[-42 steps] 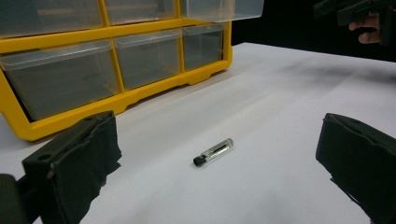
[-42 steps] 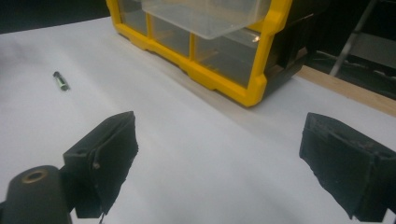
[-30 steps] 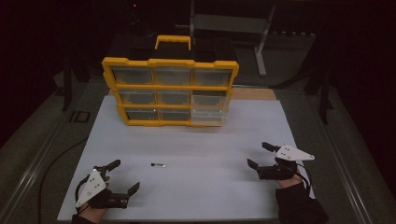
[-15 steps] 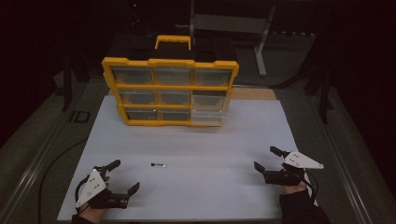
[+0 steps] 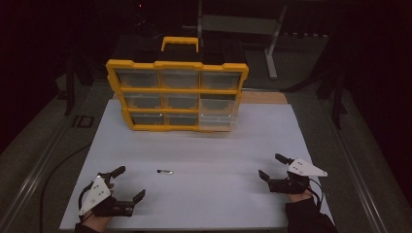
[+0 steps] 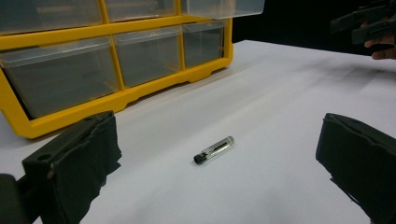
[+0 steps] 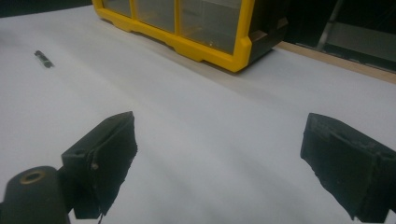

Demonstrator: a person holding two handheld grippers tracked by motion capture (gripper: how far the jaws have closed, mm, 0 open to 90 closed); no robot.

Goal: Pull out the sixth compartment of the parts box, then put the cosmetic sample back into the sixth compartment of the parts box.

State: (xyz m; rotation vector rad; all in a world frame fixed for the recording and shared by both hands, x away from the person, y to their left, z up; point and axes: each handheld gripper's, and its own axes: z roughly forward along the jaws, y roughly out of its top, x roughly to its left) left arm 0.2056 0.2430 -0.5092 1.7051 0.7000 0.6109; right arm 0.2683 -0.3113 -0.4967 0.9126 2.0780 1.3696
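Small clear vial (image 6: 214, 150) lying flat near white tabletop's (image 5: 218, 145) front-left, left gripper (image 5: 127, 183) released beside it, right gripper (image 5: 276, 167) released near front-right corner.

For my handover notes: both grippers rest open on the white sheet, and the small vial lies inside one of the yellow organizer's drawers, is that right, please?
Not quite: the small vial is not in a drawer. It lies on the white sheet, in front of the yellow organizer and nearer the left gripper, as the high view shows. The rest holds: the left gripper and the right gripper have their jaws apart.
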